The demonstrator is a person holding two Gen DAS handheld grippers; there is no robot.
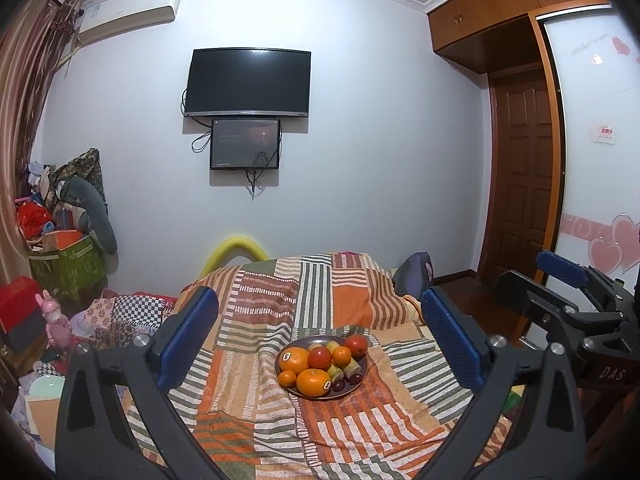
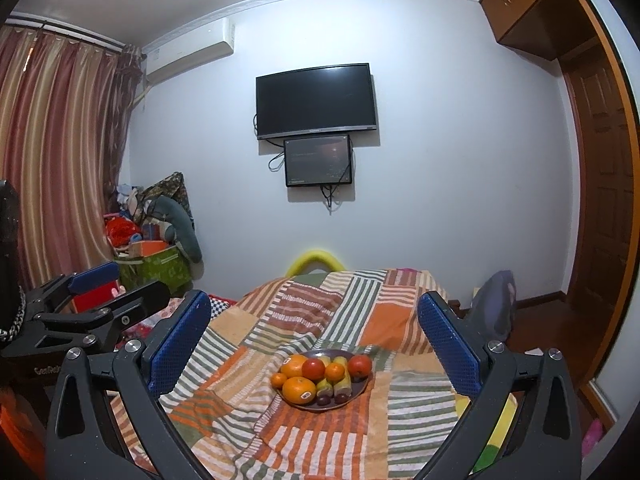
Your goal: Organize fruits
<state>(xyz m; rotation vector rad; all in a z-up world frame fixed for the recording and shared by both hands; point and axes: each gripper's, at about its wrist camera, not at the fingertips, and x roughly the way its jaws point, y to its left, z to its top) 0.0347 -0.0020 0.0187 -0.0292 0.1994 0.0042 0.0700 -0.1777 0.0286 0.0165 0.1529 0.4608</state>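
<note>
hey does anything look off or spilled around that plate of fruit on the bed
Nothing has spilled: every fruit sits on the plate. The one odd point is its footing. It rests on a rumpled striped blanket rather than a firm surface, with folds around it. Both tools, left and right, are open and clear of it.

Right gripper (image 2: 314, 344) with blue-padded fingers (image 2: 180, 344) spread wide and empty, above a striped patchwork blanket (image 2: 320, 432). Between them lies a dark plate (image 2: 360, 390) heaped with oranges (image 2: 299, 390), tomatoes (image 2: 313, 369) and bananas (image 2: 343, 380). Left gripper (image 2: 116, 284) at nine o'clock; television (image 2: 316, 100) at twelve.
</note>
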